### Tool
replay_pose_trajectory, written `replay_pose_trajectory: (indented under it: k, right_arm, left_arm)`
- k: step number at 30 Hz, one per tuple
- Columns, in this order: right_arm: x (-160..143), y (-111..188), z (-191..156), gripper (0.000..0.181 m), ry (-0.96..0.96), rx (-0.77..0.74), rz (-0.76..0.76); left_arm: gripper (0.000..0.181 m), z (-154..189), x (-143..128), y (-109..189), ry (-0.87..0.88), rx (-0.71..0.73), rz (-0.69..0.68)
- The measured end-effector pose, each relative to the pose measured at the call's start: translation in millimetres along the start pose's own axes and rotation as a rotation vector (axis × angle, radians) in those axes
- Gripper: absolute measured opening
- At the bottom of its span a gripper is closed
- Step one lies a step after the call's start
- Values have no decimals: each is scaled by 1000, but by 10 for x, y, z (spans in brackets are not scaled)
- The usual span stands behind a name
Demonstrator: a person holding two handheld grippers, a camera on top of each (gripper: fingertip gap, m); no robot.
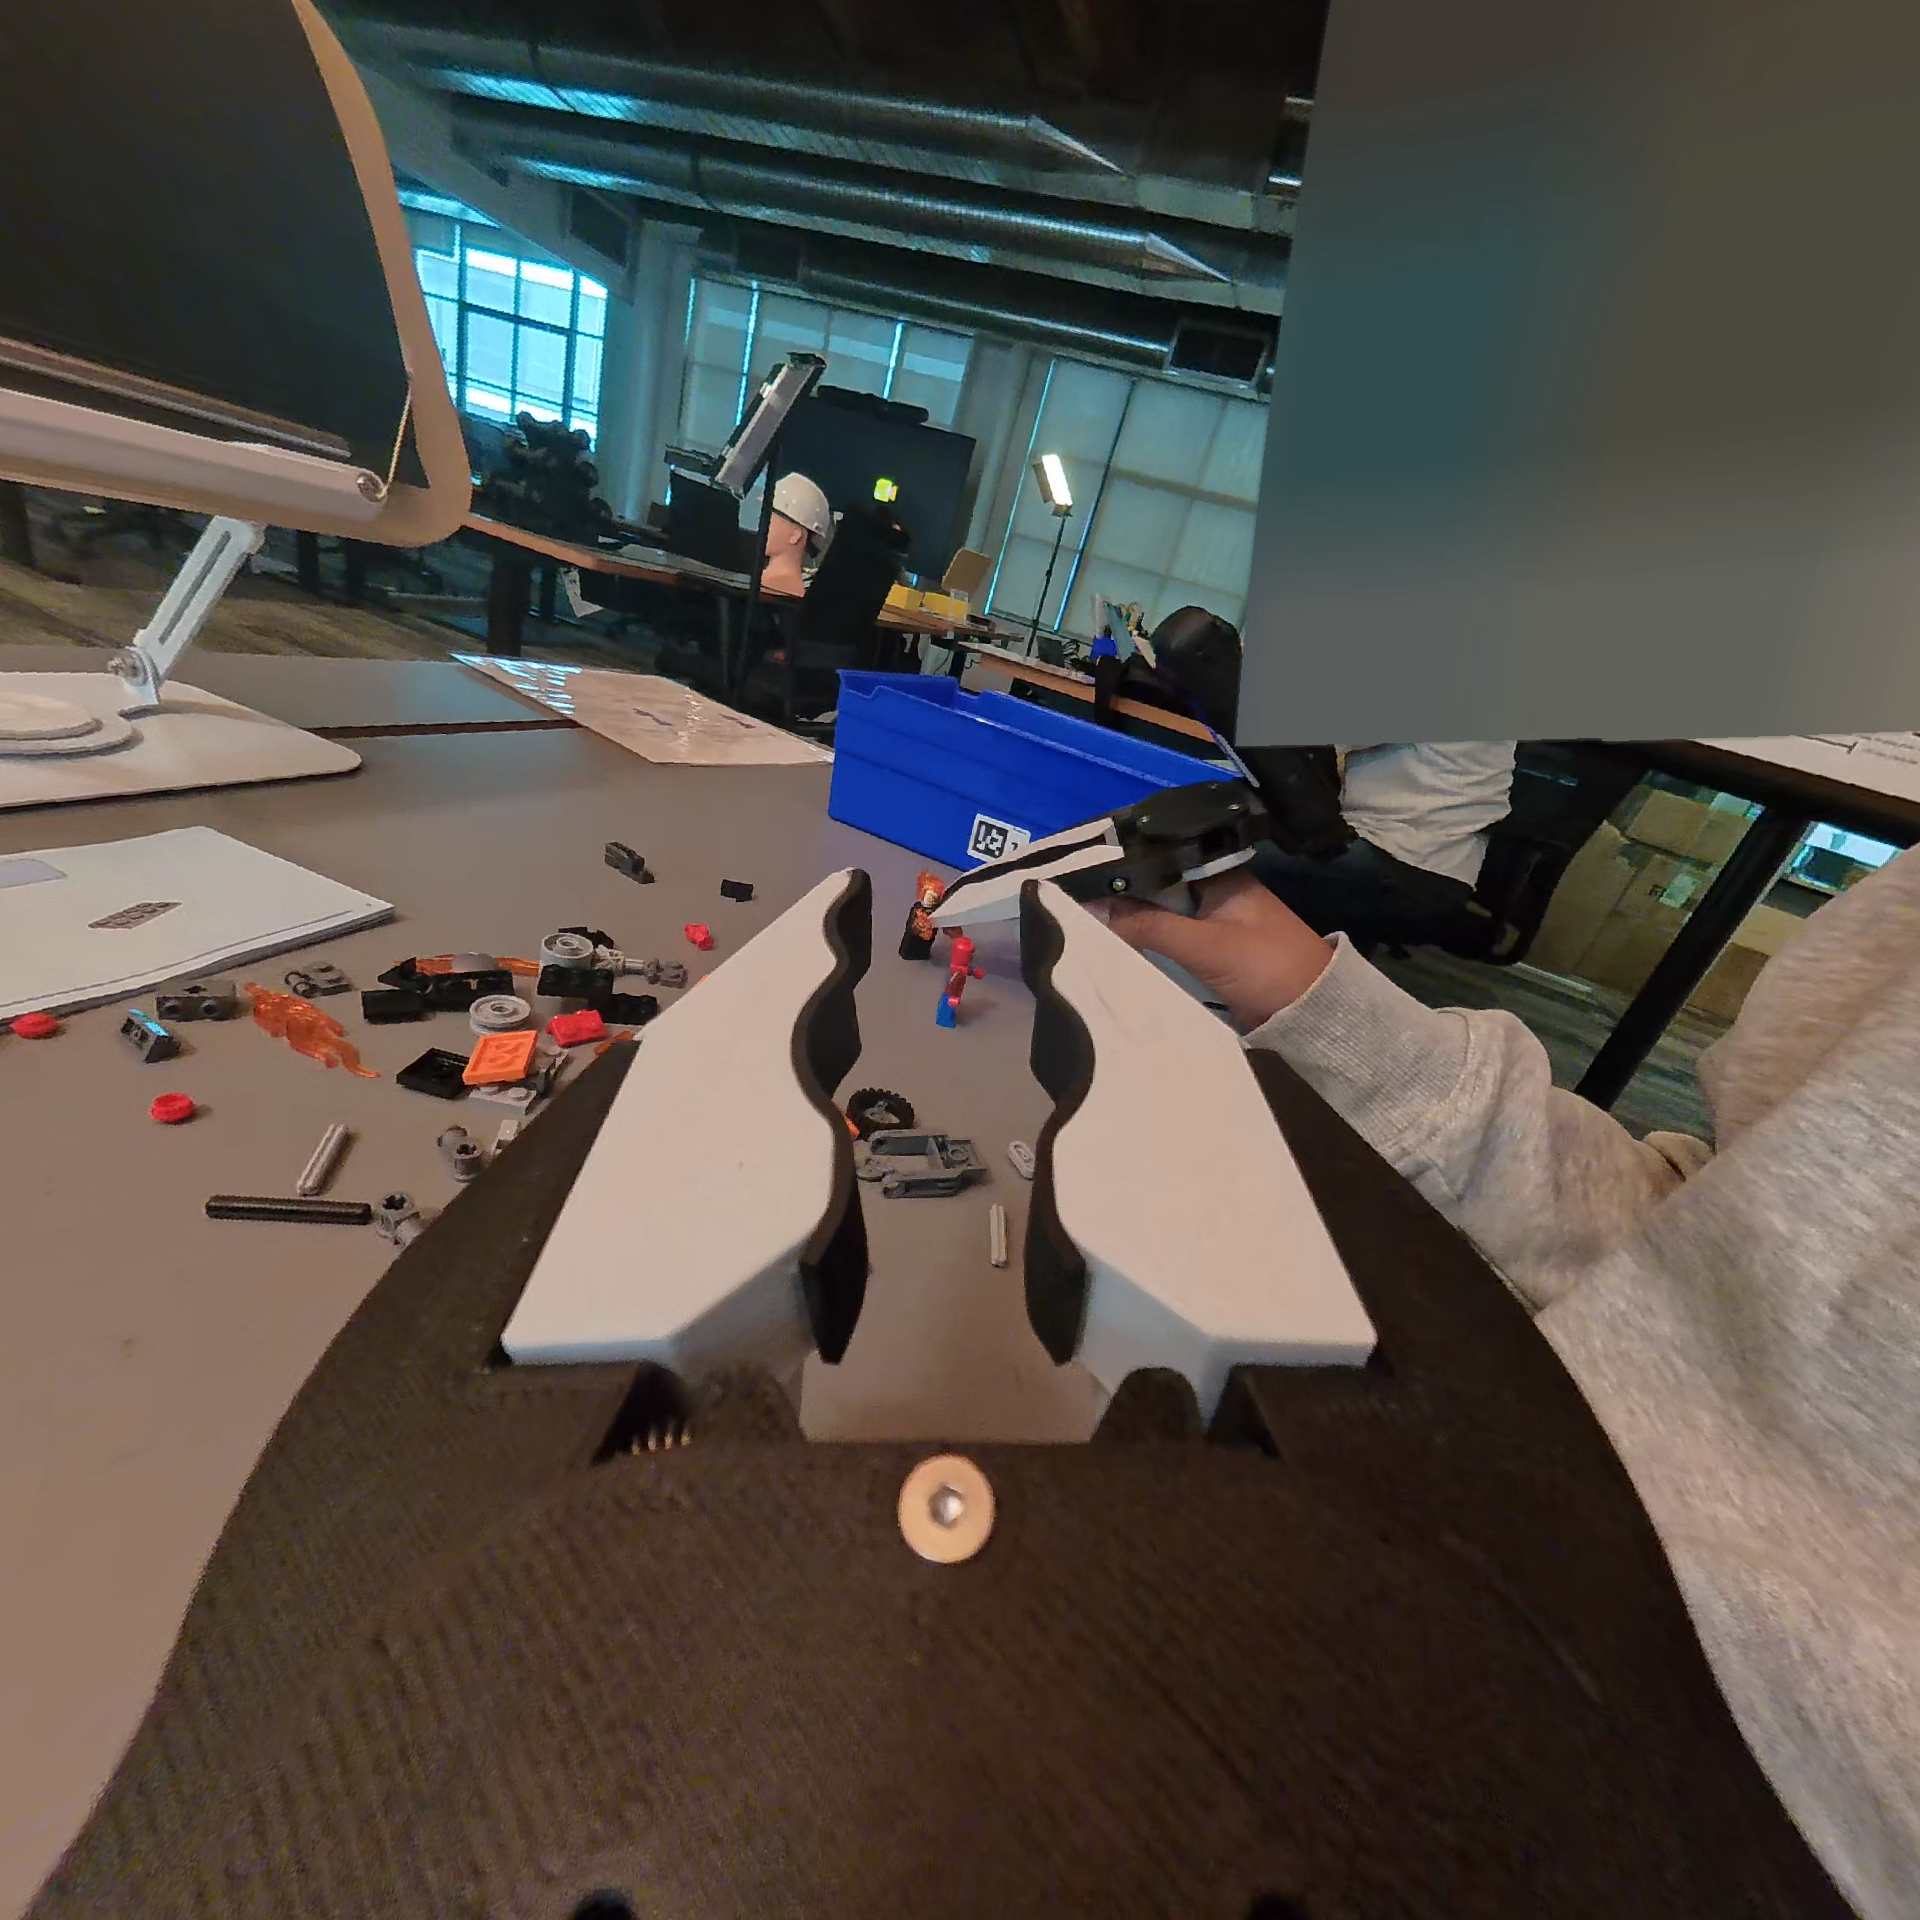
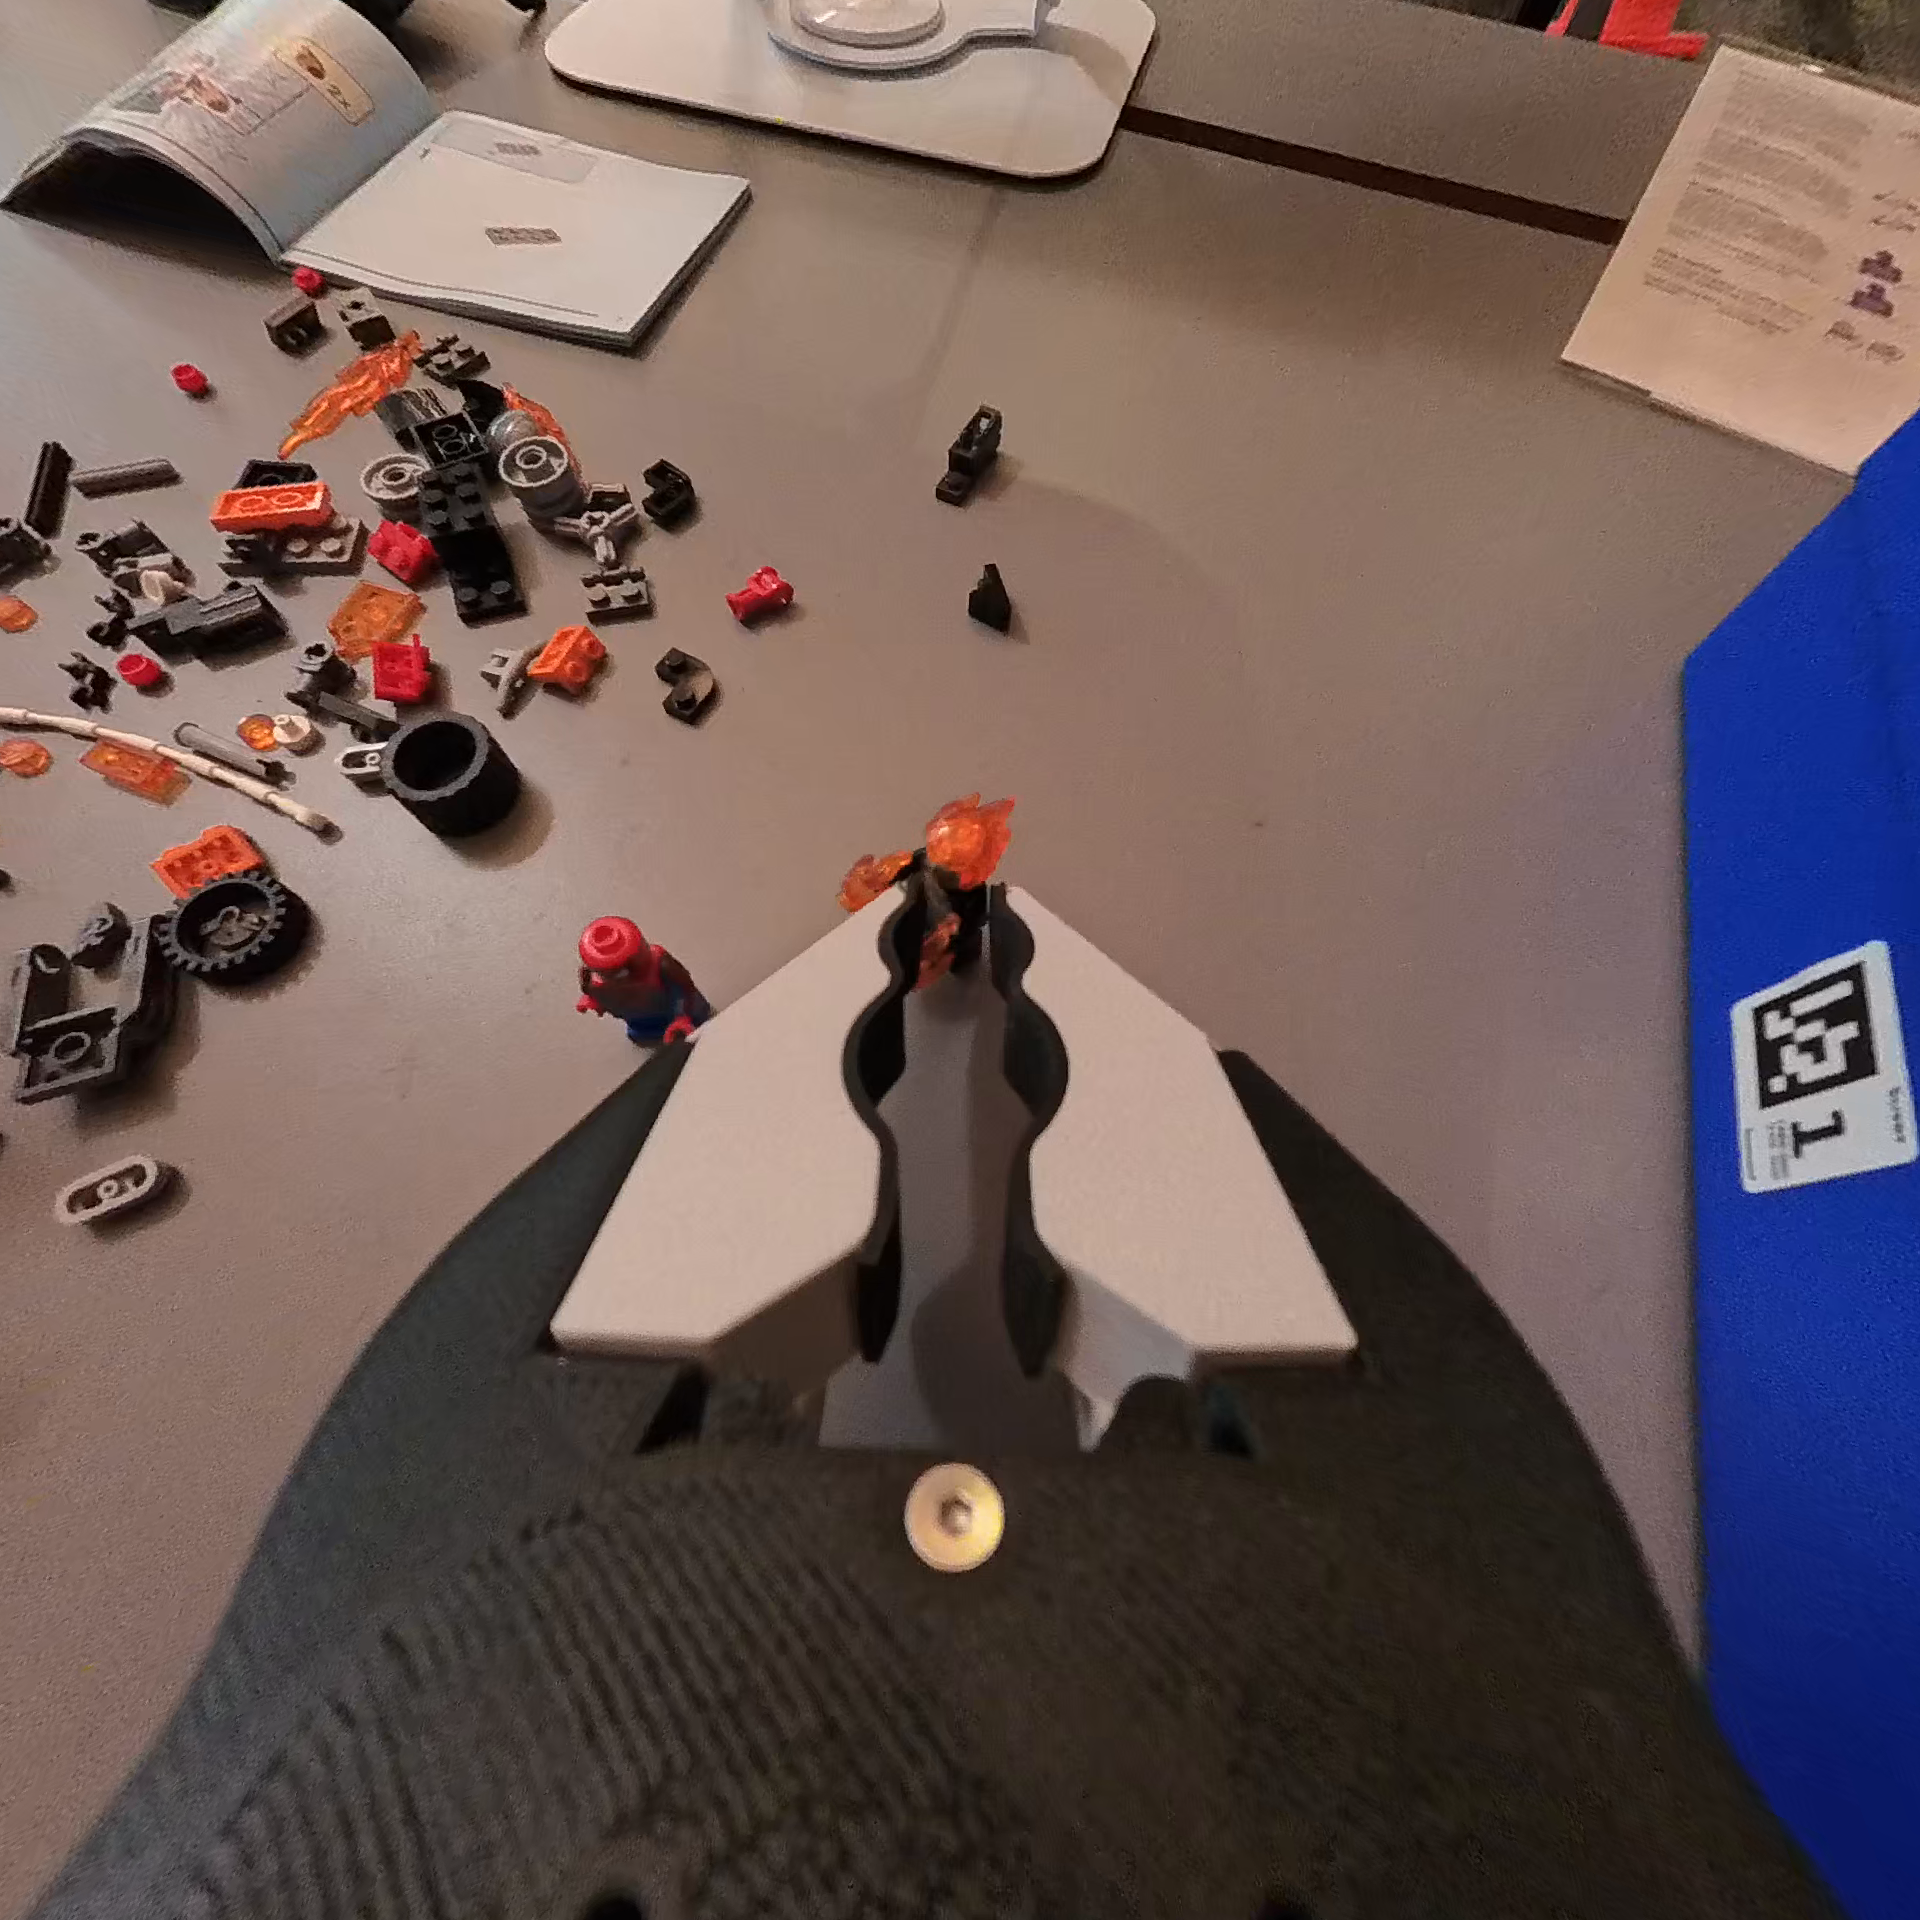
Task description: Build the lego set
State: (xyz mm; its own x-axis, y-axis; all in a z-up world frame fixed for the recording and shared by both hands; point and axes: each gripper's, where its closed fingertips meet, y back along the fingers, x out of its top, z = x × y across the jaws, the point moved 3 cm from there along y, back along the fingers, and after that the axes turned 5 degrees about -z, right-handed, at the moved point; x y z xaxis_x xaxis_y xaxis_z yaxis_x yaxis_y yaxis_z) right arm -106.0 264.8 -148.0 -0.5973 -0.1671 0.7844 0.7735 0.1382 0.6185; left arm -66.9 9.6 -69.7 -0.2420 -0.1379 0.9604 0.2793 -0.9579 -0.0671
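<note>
The black minifigure with the orange flame head stands on the grey table, and the right gripper is closed on its body at the very fingertips, so the flames show above the fingers. Just beside it, on its left in the right wrist view, stands the red and blue minifigure, not held. The left gripper hovers above the table with its jaws wide and empty; under it lie a small black wheel and a grey frame piece. The loose bricks are scattered farther left, near the instruction booklet, and the blue bin is on the right. I think the figure should be moved slowly, because such a tip grip can let it turn or slip.
</note>
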Motion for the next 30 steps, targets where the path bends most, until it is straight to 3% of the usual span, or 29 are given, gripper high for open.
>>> replay_pose_trajectory:
  k: [15,30]
  right_arm:
    - [-58,67,13,21,-35,37,-1]
    - [-1,90,28,5,-35,13,46]
  left_arm:
    - [26,-5,-1,-4,-1,4,0]
    - [25,-5,-2,-7,-6,7,-2]
